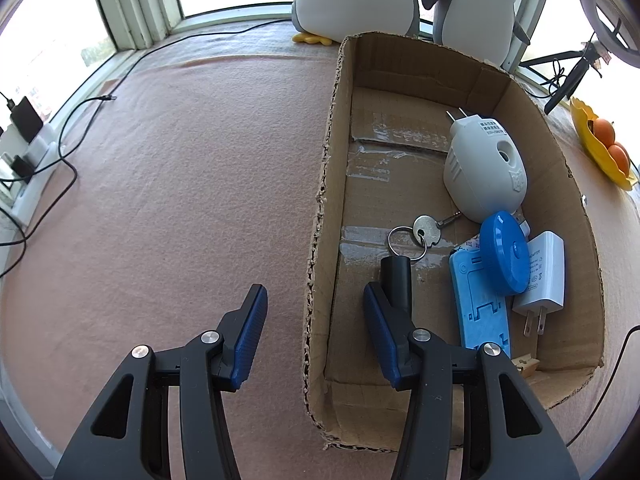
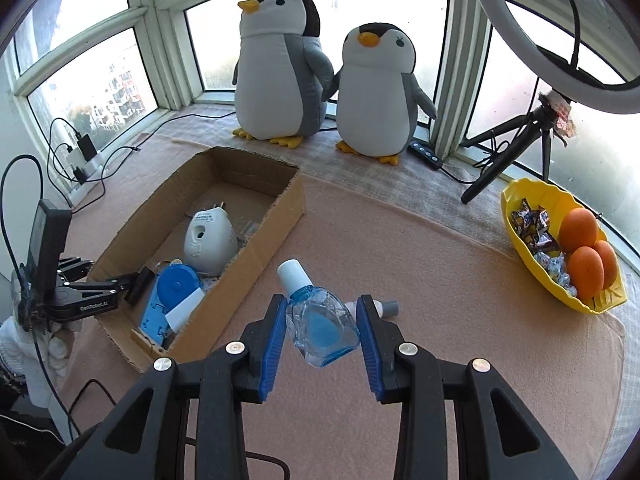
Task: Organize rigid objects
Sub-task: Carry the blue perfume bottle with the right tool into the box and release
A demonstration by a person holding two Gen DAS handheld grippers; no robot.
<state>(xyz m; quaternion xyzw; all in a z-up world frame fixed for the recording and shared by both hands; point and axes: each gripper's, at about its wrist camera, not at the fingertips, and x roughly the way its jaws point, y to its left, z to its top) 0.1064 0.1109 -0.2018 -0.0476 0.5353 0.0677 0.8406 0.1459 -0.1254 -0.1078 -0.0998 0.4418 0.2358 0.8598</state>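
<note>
Bright bay windows (image 2: 316, 36) behind a pink-blanketed surface (image 1: 192, 168), daylight throughout

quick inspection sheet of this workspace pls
surface: pink felt cloth.
job's things: cardboard box holds white plug-in unit, key on ring, blue disc, white charger; clear bottle outside it.
clutter: yellow bowl with oranges, sweets.
grippers: left gripper open, straddling the box wall; right gripper open around bottle.
cables: black leads by window.
surroundings: two plush penguins, ring light.
</note>
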